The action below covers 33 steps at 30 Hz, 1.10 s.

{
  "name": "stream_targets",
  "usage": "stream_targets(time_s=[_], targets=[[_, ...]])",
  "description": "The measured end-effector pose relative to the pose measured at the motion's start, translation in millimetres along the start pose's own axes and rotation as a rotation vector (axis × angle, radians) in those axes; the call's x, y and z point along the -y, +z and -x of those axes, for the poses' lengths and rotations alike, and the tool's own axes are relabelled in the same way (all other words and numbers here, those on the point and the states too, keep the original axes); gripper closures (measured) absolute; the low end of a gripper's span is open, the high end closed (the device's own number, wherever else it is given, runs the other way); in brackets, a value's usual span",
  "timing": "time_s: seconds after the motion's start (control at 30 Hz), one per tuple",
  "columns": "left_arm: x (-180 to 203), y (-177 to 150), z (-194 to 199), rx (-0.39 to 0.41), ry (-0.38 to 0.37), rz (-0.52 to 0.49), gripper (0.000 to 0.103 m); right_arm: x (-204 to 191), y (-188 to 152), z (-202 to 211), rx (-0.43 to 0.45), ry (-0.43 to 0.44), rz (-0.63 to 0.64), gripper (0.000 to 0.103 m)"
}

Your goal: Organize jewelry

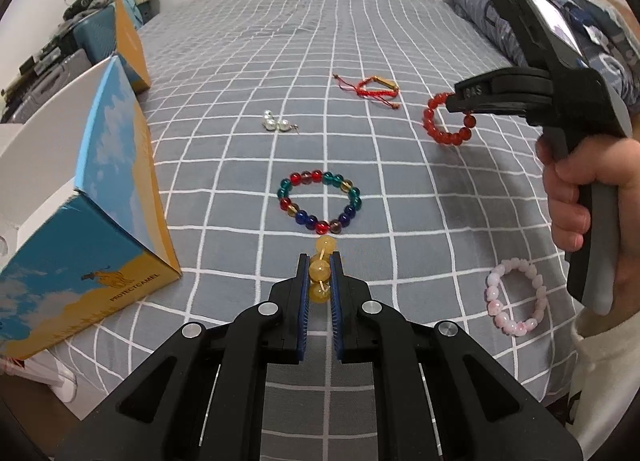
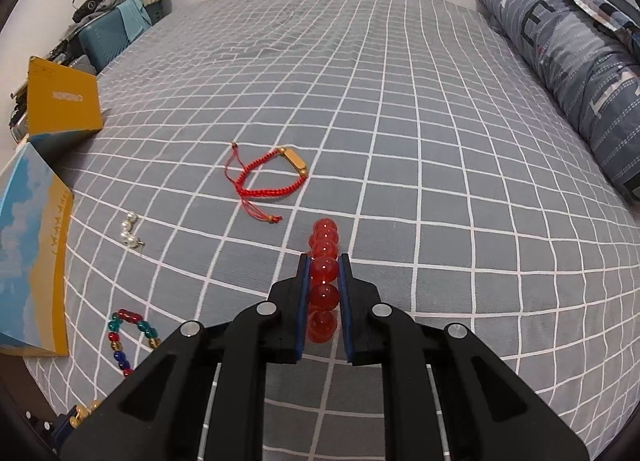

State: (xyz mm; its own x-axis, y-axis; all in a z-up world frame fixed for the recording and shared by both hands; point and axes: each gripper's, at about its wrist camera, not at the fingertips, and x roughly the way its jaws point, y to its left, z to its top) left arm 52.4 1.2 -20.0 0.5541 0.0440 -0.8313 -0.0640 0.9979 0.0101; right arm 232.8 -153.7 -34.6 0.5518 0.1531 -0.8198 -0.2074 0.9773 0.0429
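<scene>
While the left gripper (image 1: 320, 275) clamps the yellow bead bracelet (image 1: 322, 275) and the right gripper (image 2: 324, 289) the red bead bracelet (image 2: 324, 281) above the bed (image 2: 440, 141), these glossy, hard, probably slippery beads on limp cord seem best pinched across single beads.

Pretty even, soft indoor light in both views, no harsh glare. The checked bedsheet (image 1: 360, 41) is sharp near its middle, but its grid lines bow hard toward the rims, where dark fisheye corners cut in. Only faint shadows sit under things on that sheet.
</scene>
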Motion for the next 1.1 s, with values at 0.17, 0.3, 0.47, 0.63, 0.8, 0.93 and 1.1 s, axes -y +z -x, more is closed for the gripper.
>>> stream_targets(time_s=[0.17,0.3,0.47,0.63,0.8,0.93,1.1], targets=[[-9.1,12.1,8.0,0.029,0.004,0.018,0.094,-1.8,1.8,11.9,0.036,0.009,-0.004,0.09],[-16.6,25.9,16.2,0.064,0.021,0.028,0.094,-2.4,2.6,17.4,0.052,0.001,-0.01,0.09],[-29.4,42.9,25.6,0.107,0.037,0.044,0.094,-4.7,2.1,20.7,0.059,-0.004,-0.018,0.09],[-34.6,54.3,29.6,0.139,0.033,0.038,0.094,-6.6,2.1,31.1,0.081,-0.01,-0.038,0.09],[-38.7,64.4,29.4,0.143,0.026,0.031,0.094,-15.9,4.8,45.4,0.109,-0.03,-0.025,0.09],[-43.8,68.6,33.6,0.151,0.023,0.031,0.094,-23.0,5.3,53.5,0.121,-0.04,-0.016,0.09],[-53.4,78.7,42.2,0.17,0.031,0.033,0.094,-33.5,7.9,62.7,0.133,-0.05,-0.007,0.09]])
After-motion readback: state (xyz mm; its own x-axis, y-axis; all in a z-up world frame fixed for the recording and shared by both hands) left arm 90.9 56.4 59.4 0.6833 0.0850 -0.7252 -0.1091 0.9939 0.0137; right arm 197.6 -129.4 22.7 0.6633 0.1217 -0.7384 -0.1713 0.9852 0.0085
